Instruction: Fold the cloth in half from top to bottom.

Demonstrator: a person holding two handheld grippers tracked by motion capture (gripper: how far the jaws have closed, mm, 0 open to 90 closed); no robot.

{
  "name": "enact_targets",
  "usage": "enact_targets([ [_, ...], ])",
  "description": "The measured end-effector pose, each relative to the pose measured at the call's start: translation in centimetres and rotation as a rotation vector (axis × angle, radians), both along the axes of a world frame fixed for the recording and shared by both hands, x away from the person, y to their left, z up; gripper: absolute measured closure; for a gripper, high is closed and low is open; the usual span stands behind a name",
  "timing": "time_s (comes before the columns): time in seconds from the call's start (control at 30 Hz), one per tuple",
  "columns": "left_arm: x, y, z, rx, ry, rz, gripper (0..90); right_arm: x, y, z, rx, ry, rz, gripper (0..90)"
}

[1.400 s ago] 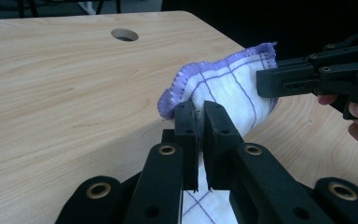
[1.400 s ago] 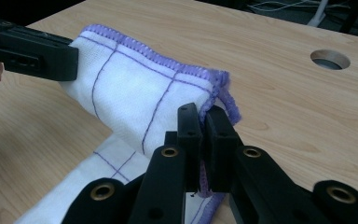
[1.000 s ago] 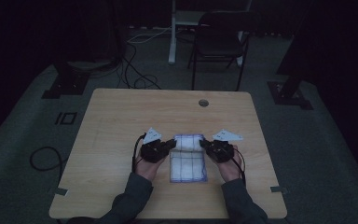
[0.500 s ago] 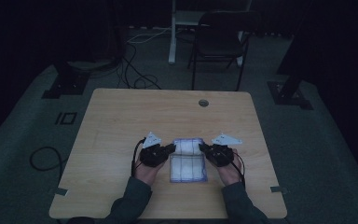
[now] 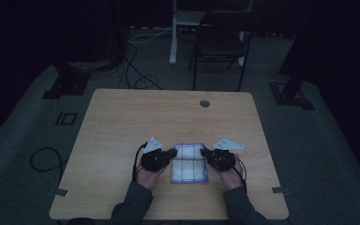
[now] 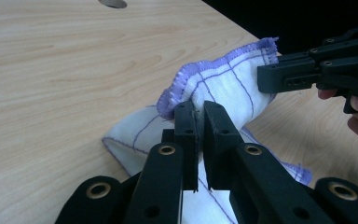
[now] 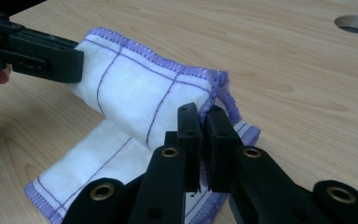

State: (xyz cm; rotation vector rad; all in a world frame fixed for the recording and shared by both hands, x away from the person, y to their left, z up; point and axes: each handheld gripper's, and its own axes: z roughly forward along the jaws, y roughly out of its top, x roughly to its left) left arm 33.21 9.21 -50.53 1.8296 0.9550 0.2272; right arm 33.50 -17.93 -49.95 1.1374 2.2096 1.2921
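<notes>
White cloth near table edge, far half lifted between grippers. Left gripper and right gripper each clamped tight on a corner. Risk: uneven pull slips a corner, fold lands skewed.

High view looks down from afar; both gripper views sit close, sharing the cloth.
</notes>
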Motion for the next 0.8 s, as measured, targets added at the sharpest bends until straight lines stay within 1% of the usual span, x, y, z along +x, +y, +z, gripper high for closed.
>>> enact_targets([
  [0.17, -0.2, 0.0, -0.5, 0.001, 0.011, 0.001, 85.6, -0.2, 0.0, -0.4, 0.000, 0.013, 0.001, 87.1],
  [0.3, -0.3, 0.0, -0.9, 0.012, 0.018, -0.002, 85.4, -0.4, 0.0, -0.7, -0.001, 0.019, 0.003, 87.1],
  [0.6, -0.6, 0.0, -1.4, 0.012, 0.032, -0.001, 85.0, -0.8, 0.0, -1.4, 0.002, 0.034, 0.005, 87.1],
  [0.8, -0.7, 0.1, -1.9, 0.011, 0.041, 0.004, 84.5, -1.0, 0.1, -1.7, 0.003, 0.042, 0.005, 87.1],
])
